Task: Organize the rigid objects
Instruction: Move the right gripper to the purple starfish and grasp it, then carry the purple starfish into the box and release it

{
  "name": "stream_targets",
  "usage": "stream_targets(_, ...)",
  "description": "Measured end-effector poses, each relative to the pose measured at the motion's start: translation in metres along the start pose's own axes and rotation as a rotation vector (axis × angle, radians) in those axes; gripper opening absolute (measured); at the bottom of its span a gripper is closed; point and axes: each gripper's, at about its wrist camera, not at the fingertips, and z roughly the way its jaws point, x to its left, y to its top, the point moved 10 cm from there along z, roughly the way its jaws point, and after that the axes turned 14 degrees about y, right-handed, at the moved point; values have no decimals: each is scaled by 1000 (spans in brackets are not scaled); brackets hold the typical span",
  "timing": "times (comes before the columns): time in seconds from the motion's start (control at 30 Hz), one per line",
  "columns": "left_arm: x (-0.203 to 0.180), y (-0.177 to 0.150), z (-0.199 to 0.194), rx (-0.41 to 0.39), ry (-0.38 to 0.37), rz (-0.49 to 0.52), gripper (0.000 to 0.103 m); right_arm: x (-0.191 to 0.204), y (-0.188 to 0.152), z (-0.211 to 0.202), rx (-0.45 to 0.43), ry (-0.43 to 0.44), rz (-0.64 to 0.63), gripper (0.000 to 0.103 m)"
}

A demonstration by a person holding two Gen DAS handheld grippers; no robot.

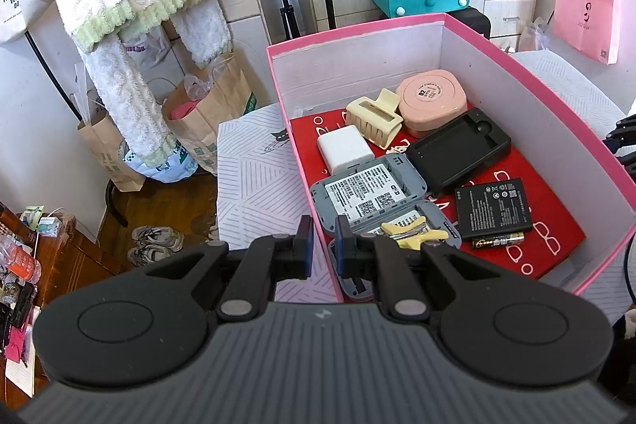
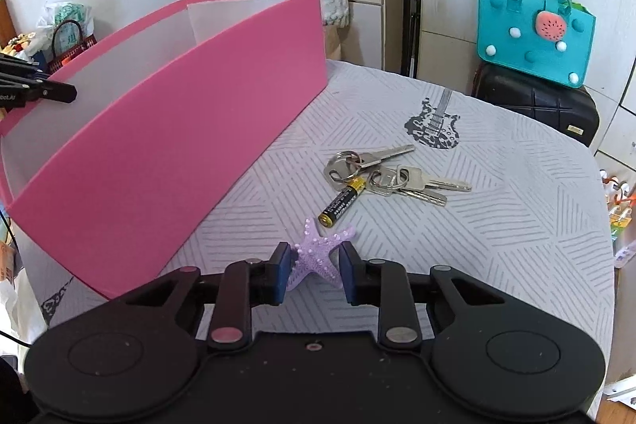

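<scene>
A pink box (image 1: 556, 114) stands on the patterned table and holds several rigid items: a peach case (image 1: 431, 98), a cream hair claw (image 1: 373, 118), a white charger (image 1: 344, 148), grey router shells (image 1: 365, 189), a black tray (image 1: 461, 148), a flat battery (image 1: 493, 209) and an AA battery (image 1: 499, 240). My left gripper (image 1: 322, 249) straddles the box's near-left wall, its jaws a small gap apart. In the right wrist view the box (image 2: 179, 146) is at left. My right gripper (image 2: 314, 265) has a purple starfish (image 2: 318, 257) between its fingers, resting on the table.
Keys on rings (image 2: 389, 173) and an AA battery (image 2: 342, 201) lie on the table beyond the starfish. A teal bag (image 2: 536, 38) sits on a black case behind. Paper bags (image 1: 206, 110) and shoes (image 1: 157, 241) are on the floor at left.
</scene>
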Motion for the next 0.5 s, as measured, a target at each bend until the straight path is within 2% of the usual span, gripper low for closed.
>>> stream_targets(0.5,1,-1,0,-1,-3,-2,10,-1,11,-16,-22,16,25,29)
